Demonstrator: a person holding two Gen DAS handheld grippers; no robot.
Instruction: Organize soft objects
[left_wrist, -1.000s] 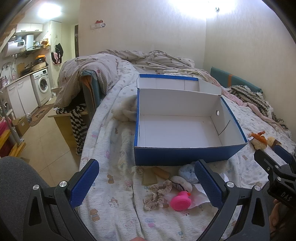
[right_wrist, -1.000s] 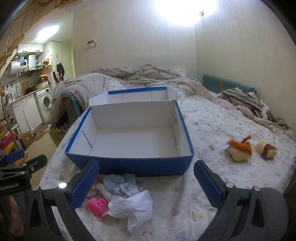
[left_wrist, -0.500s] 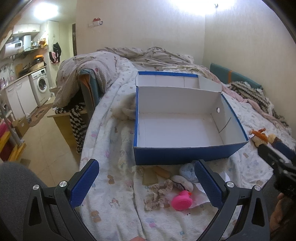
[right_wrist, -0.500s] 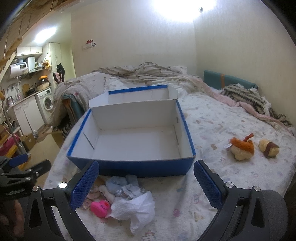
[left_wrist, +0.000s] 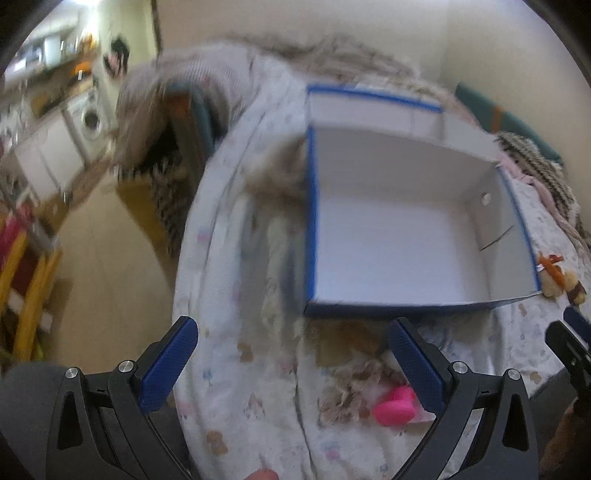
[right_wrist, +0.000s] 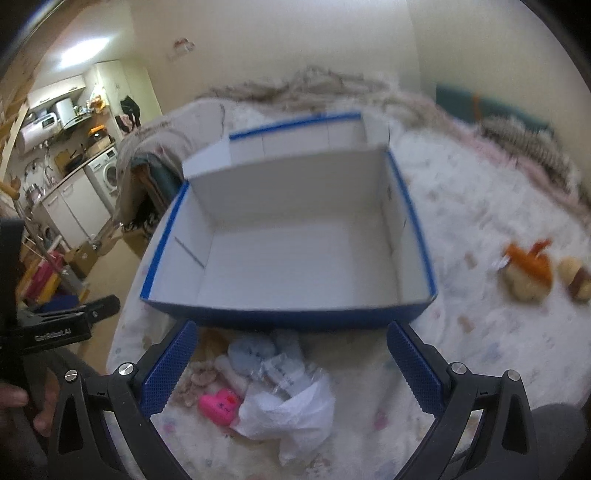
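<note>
An empty blue box with a white inside (left_wrist: 388, 236) (right_wrist: 295, 254) stands on the bed. In front of it lies a small heap of soft things: a pink heart plush (right_wrist: 218, 404) (left_wrist: 393, 406), a beige scrunchie (left_wrist: 347, 395), a pale blue soft piece (right_wrist: 251, 350) and a white plastic bag (right_wrist: 291, 410). My left gripper (left_wrist: 293, 363) is open and empty above the sheet, left of the heap. My right gripper (right_wrist: 291, 362) is open and empty over the heap. An orange plush (right_wrist: 528, 269) and a brown plush (right_wrist: 576, 277) lie to the right of the box.
The bed has a patterned white sheet (right_wrist: 480, 332) and rumpled blankets behind the box (right_wrist: 314, 85). The bed's left edge drops to a tiled floor (left_wrist: 103, 280). A kitchen with a washing machine (right_wrist: 109, 171) is far left.
Both grippers have moved forward and tilted down toward the bed. The box and the heap look larger and nearer. Both stay open.
</note>
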